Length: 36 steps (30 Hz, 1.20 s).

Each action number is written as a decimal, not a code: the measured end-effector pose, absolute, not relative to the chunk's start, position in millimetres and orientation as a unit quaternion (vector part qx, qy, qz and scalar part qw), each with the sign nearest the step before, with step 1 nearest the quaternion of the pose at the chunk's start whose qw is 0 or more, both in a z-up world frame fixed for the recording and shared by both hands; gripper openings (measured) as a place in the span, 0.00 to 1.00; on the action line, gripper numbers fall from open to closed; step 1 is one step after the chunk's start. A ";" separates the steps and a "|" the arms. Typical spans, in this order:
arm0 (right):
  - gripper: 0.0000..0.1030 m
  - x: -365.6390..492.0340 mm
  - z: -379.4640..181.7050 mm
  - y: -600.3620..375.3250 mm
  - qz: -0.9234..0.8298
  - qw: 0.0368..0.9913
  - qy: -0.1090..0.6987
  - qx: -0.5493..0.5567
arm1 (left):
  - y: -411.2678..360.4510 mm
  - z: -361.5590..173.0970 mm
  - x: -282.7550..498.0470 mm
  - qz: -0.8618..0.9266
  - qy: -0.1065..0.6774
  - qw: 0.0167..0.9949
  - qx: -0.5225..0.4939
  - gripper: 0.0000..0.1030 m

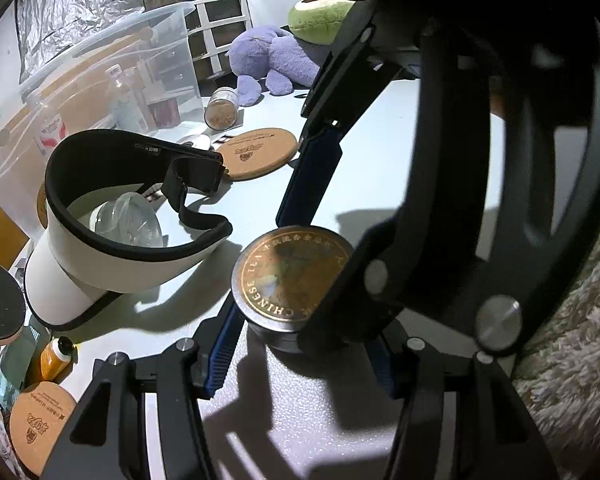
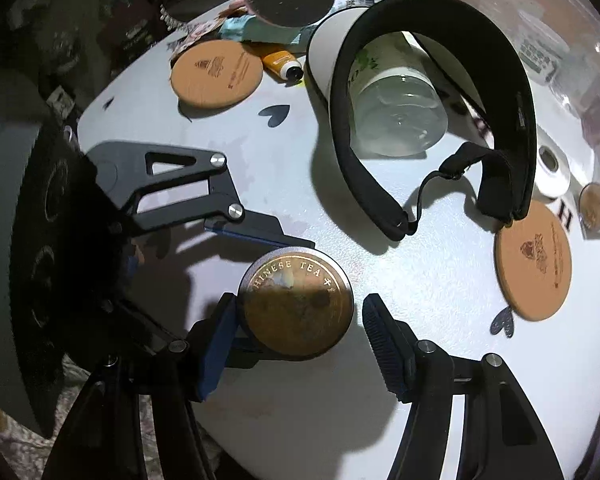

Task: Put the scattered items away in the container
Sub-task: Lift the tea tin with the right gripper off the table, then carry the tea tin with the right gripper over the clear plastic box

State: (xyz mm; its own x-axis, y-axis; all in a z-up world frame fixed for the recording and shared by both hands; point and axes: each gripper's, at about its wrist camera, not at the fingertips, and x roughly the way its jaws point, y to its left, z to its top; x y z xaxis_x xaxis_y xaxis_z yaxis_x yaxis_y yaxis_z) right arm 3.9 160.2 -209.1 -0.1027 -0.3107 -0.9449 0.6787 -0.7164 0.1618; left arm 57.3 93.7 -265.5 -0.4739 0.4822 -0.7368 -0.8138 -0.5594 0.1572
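A round tea tin (image 1: 288, 280) with a gold lid stands on the white table (image 1: 380, 140). My left gripper (image 1: 302, 362) is shut on it, one blue pad pressed against its left side. In the right wrist view the same tin (image 2: 296, 304) sits between the jaws of my right gripper (image 2: 300, 348), which is open: its right pad stands a little off the tin. The left gripper's upper finger (image 2: 256, 232) lies against the tin's far edge. The right gripper's blue finger (image 1: 312, 184) reaches down behind the tin. The clear plastic bin (image 1: 140, 60) stands at the back left.
A white visor (image 1: 100, 272) with a black band lies around a clear bottle (image 1: 128, 220). Cork coasters (image 1: 256, 152) (image 2: 216, 72), a small jar (image 1: 222, 108), an orange tube (image 1: 56, 360) and a tape roll (image 2: 552, 172) are scattered about. A purple plush toy (image 1: 272, 60) lies at the back.
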 end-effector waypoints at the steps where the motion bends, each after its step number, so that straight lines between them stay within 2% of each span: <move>1: 0.62 1.2 -208.6 158.9 -0.723 0.340 0.154 0.581 | 93.8 -265.8 57.3 0.820 0.254 0.395 -0.327 0.55; 5: 0.62 6.1 -222.7 164.3 -0.724 0.331 0.141 0.588 | 92.3 -265.1 57.5 0.821 0.251 0.394 -0.328 0.55; 6: 0.57 5.7 -222.0 166.8 -0.727 0.330 0.136 0.587 | 91.2 -264.2 57.3 0.822 0.249 0.393 -0.328 0.55; 17: 0.57 4.4 -204.4 165.4 -0.751 0.311 0.120 0.570 | 87.0 -238.4 48.7 0.839 0.244 0.380 -0.304 0.55; 18: 0.57 2.3 -198.5 165.6 -0.755 0.309 0.113 0.567 | 85.1 -233.3 47.7 0.843 0.240 0.377 -0.300 0.56; 19: 0.57 -0.3 -192.5 165.9 -0.759 0.304 0.106 0.565 | 83.3 -228.3 46.7 0.846 0.237 0.374 -0.297 0.62; 21: 0.57 -4.4 -176.2 171.9 -0.771 0.294 0.087 0.558 | 79.3 -217.4 44.2 0.854 0.228 0.366 -0.290 0.73; 24: 0.57 -12.0 -145.3 182.9 -0.793 0.276 0.059 0.539 | 70.5 -197.1 34.3 0.869 0.205 0.347 -0.285 0.73; 31: 0.57 -49.8 -33.8 207.6 -0.865 0.240 0.010 0.441 | 39.5 -154.8 -0.4 0.904 0.141 0.284 -0.288 0.74; 36: 0.57 -103.3 32.1 219.3 -0.898 0.216 0.016 0.384 | 7.8 -139.4 -20.3 0.920 0.102 0.236 -0.295 0.76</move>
State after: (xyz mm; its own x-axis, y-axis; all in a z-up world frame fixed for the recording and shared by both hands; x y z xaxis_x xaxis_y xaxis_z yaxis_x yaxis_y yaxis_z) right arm -103.3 219.3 32.1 -0.6124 -0.3753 -0.6958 0.4005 -0.9061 0.1363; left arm -20.3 7.8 -139.4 -0.7144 0.3749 -0.5908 -0.4952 -0.8674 0.0483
